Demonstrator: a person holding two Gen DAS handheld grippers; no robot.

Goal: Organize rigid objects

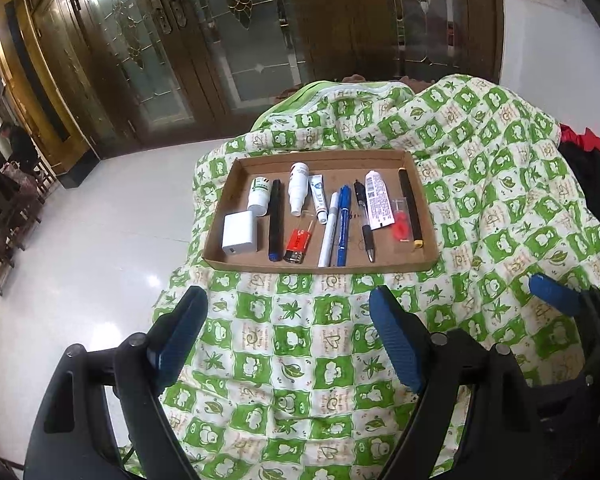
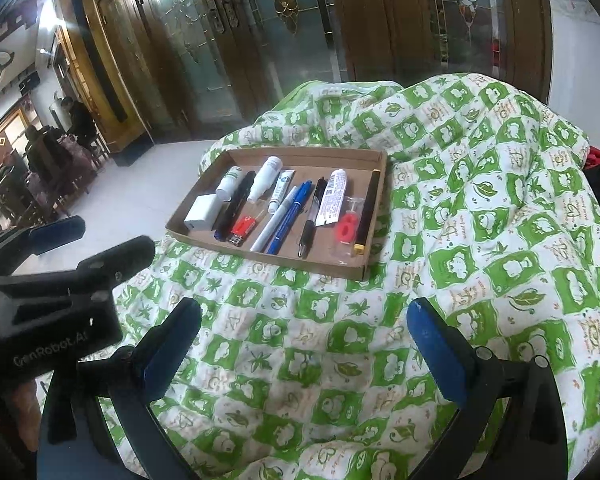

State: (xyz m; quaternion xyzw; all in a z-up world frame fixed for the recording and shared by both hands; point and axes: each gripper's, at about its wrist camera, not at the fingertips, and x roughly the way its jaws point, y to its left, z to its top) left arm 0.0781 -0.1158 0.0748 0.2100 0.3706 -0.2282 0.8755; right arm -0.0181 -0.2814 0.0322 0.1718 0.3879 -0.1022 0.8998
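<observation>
Fingers of the left gripper (image 1: pixel 288 340) and the right gripper (image 2: pixel 304 348) stand spread wide and carry nothing, both hanging over the green-and-white quilt (image 1: pixel 300 360), short of the cardboard tray (image 1: pixel 320 268) that lies on it ahead of them.

Judging by the layout, the sorting looks finished or close to it: every small item in view sits inside the tray, and none lies loose on the quilt. A white charger block (image 1: pixel 239 234) occupies the tray's near left corner, with a white bottle (image 1: pixel 260 196) just behind it and a black marker (image 1: pixel 275 220) alongside. A red lighter (image 1: pixel 297 246), a spray bottle (image 1: pixel 298 188), a small tube (image 1: pixel 318 200), a white pen (image 1: pixel 329 232), a blue pen (image 1: pixel 343 226) and a black click pen (image 1: pixel 365 220) follow in roughly parallel lines. A larger white tube (image 1: pixel 378 200), a red number candle (image 1: pixel 401 228) and a long black stick with a yellow tip (image 1: pixel 410 208) close the row at the right wall.

Any remaining work appears limited to straightening.
</observation>
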